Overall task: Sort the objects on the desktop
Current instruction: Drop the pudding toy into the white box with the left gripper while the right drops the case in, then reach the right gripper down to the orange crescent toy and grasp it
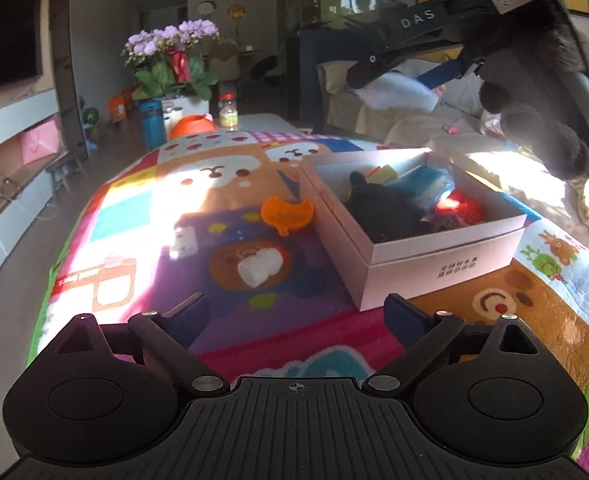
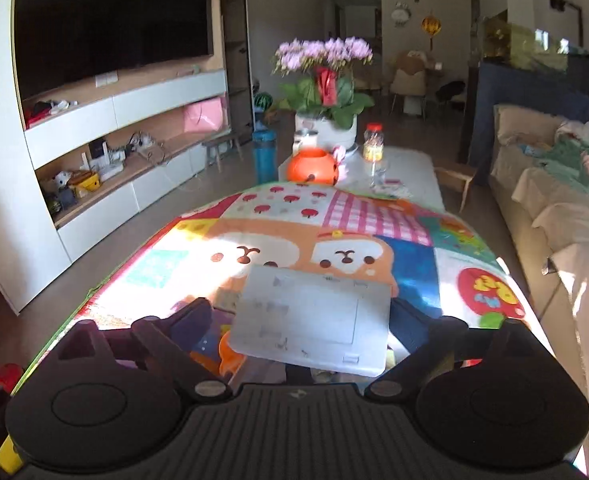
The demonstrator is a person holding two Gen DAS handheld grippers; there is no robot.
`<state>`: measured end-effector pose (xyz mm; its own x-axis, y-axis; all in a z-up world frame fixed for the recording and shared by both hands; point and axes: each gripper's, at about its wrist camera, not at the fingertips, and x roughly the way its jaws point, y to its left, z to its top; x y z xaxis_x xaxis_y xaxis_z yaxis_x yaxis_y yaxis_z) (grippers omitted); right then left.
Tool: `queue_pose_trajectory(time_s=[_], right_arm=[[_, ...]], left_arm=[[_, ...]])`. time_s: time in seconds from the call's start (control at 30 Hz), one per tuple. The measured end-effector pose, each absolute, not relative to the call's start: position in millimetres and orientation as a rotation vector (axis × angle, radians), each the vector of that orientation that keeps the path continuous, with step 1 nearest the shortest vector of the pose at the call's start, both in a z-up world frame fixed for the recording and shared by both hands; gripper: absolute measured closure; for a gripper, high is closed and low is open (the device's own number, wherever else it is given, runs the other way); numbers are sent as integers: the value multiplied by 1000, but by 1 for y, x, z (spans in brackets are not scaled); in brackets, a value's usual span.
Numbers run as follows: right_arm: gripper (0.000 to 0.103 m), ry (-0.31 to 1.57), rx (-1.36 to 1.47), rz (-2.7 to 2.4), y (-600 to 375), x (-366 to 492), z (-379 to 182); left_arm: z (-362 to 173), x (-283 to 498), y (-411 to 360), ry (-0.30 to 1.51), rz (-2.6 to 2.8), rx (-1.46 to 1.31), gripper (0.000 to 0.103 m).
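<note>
Overhead, the right hand-held gripper (image 2: pixel 300 316) pinches a white packet (image 2: pixel 314 316); the left hand-held gripper (image 1: pixel 294 316) hangs spread wide.

harsh sunlight glare on mat (image 1: pixel 142 200), deep shadows, fisheye edge warping, soft blur

1. The left wrist view looks forward from low over the near end of the patterned mat (image 1: pixel 142 208), along its own fingers, down the living room toward the flower pot (image 1: pixel 174 68); the white box (image 1: pixel 414 256) sits close ahead on the right
2. The right wrist view sits higher above the same mat (image 2: pixel 414 264), facing the same way, with a white flat item (image 2: pixel 314 316) close before the lens
3. Both share the mat, the flower pot (image 2: pixel 326 84), the orange pot (image 2: pixel 312 166) and the far room; the left view also catches the right gripper (image 1: pixel 382 80) at upper right
</note>
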<state>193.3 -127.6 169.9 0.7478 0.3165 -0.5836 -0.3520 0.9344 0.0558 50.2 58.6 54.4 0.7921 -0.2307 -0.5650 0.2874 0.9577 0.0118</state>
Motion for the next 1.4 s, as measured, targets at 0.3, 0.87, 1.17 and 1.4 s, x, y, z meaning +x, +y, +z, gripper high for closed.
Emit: queue_pose_trajectory(time_s=[0.3, 0.87, 1.17, 1.4], right_arm=[[2, 709, -66, 306, -108, 214, 157], [47, 987, -511, 305, 47, 266, 59], [96, 949, -492, 345, 38, 234, 81], [98, 882, -307, 512, -10, 158, 142]], left_arm=[[26, 61, 89, 606, -243, 34, 3], [13, 49, 84, 578, -326, 18, 2], [12, 51, 87, 590, -307, -4, 2], [11, 51, 83, 604, -271, 24, 2]])
